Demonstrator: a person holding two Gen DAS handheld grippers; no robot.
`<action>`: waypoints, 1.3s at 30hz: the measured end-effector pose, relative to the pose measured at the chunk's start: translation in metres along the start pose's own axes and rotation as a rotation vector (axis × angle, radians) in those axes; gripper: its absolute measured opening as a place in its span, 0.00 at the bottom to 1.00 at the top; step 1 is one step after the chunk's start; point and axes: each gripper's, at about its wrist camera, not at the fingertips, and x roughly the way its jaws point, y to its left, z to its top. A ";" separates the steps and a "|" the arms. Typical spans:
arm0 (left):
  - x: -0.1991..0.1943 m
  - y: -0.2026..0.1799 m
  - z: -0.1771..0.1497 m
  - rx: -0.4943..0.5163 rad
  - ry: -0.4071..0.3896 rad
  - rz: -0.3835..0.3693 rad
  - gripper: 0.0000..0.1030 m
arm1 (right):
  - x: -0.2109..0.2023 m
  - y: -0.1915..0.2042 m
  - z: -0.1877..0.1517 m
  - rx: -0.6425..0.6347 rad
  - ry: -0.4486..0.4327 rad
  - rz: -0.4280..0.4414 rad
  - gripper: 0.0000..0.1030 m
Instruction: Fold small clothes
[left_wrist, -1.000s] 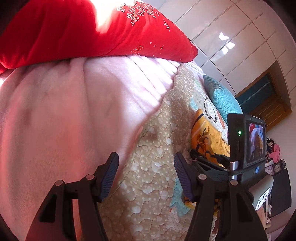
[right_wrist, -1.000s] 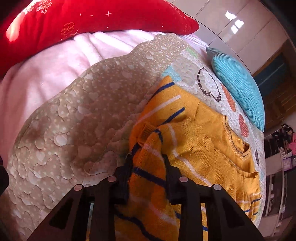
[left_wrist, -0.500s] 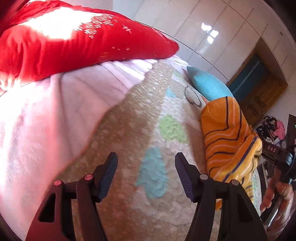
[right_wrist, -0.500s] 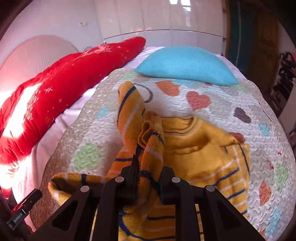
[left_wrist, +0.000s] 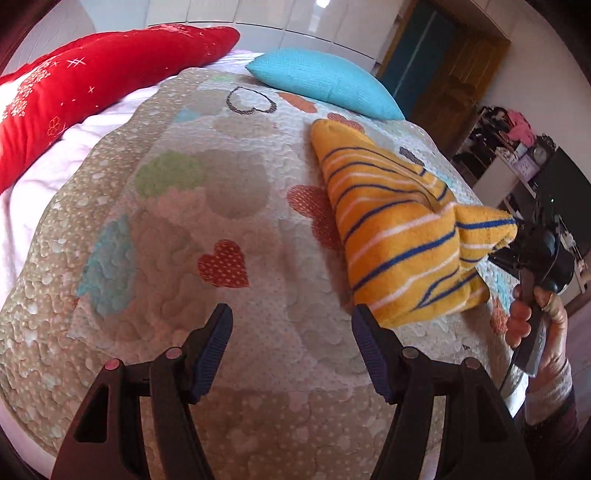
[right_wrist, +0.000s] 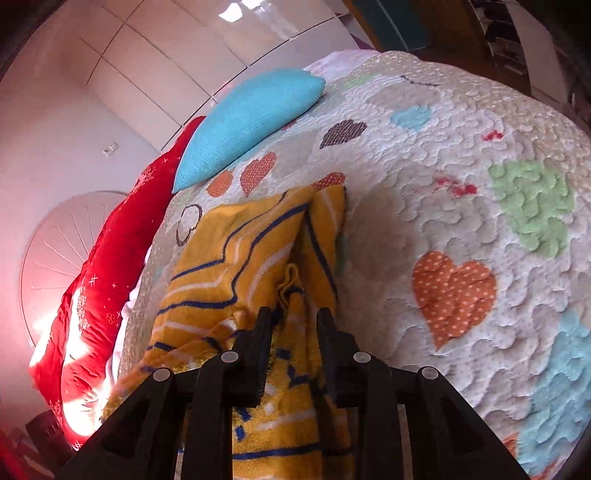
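A small yellow knitted sweater (left_wrist: 399, 236) with blue and white stripes lies bunched on the heart-patterned quilt (left_wrist: 229, 206). In the right wrist view my right gripper (right_wrist: 293, 325) is shut on a fold of the sweater (right_wrist: 236, 266), which hangs over the quilt (right_wrist: 461, 184). In the left wrist view the right gripper (left_wrist: 517, 232) grips the sweater's right end. My left gripper (left_wrist: 291, 328) is open and empty, low over the quilt, just left of the sweater's near corner.
A long red pillow (left_wrist: 92, 88) lies along the bed's far left, a turquoise cushion (left_wrist: 325, 81) at the back. A white sheet (left_wrist: 22, 199) shows beside the quilt. Shelves and a dark doorway (left_wrist: 436, 55) stand at the right.
My right gripper has swung the held sweater across the quilt, folding it over. My left gripper has moved from the pink sheet side over the quilt toward the sweater, still open.
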 end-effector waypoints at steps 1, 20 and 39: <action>0.000 -0.004 -0.002 0.011 0.004 0.001 0.64 | -0.011 0.000 0.002 -0.005 -0.023 -0.003 0.28; -0.030 -0.022 -0.017 0.019 -0.019 0.001 0.72 | 0.006 0.028 -0.074 -0.319 0.191 -0.102 0.00; 0.053 -0.077 0.007 0.228 0.047 -0.004 0.26 | -0.052 0.007 -0.073 -0.149 -0.025 0.109 0.39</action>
